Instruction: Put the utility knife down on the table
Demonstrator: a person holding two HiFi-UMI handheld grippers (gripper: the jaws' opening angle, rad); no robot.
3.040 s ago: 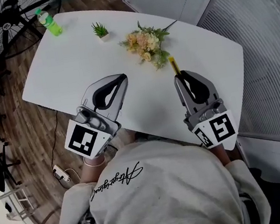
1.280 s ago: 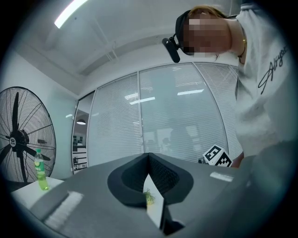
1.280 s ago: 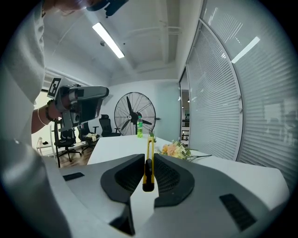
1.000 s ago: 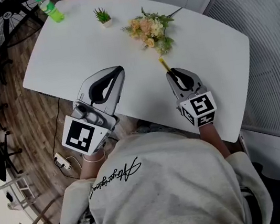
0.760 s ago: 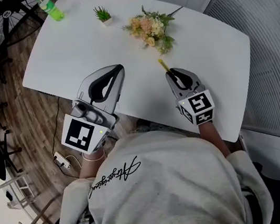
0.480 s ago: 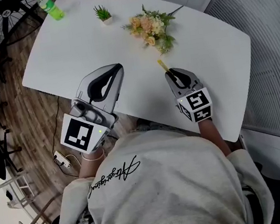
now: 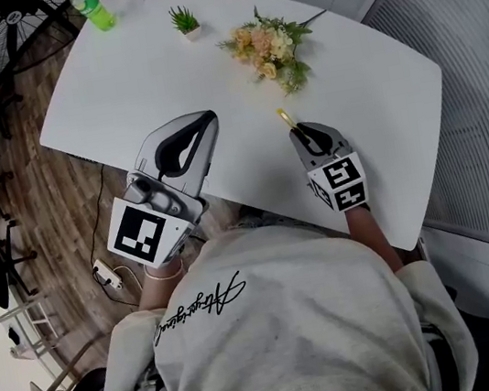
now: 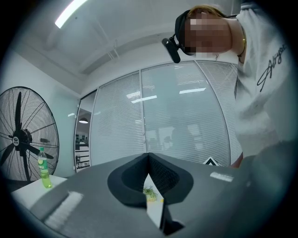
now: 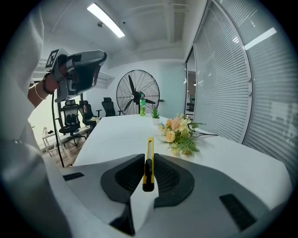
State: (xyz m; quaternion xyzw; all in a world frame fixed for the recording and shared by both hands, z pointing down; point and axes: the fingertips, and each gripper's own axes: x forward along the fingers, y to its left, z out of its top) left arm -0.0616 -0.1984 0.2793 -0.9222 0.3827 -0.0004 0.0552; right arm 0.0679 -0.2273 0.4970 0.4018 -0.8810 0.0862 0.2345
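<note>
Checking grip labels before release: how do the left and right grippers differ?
The left gripper has jaws closed together on nothing; right gripper is clamped on the yellow utility knife. Left looks out level at the glass wall; right tilts down at the table. Both are the same grey build.

a: the tabletop [image 7: 159, 74]?
b: smooth, matt white. the floor [image 7: 37, 178] is wood plank.
a: and the utility knife [image 9: 150, 146]?
b: glossy yellow plastic, between the right gripper's [image 9: 148, 159] ribbed, matt black jaws.
</note>
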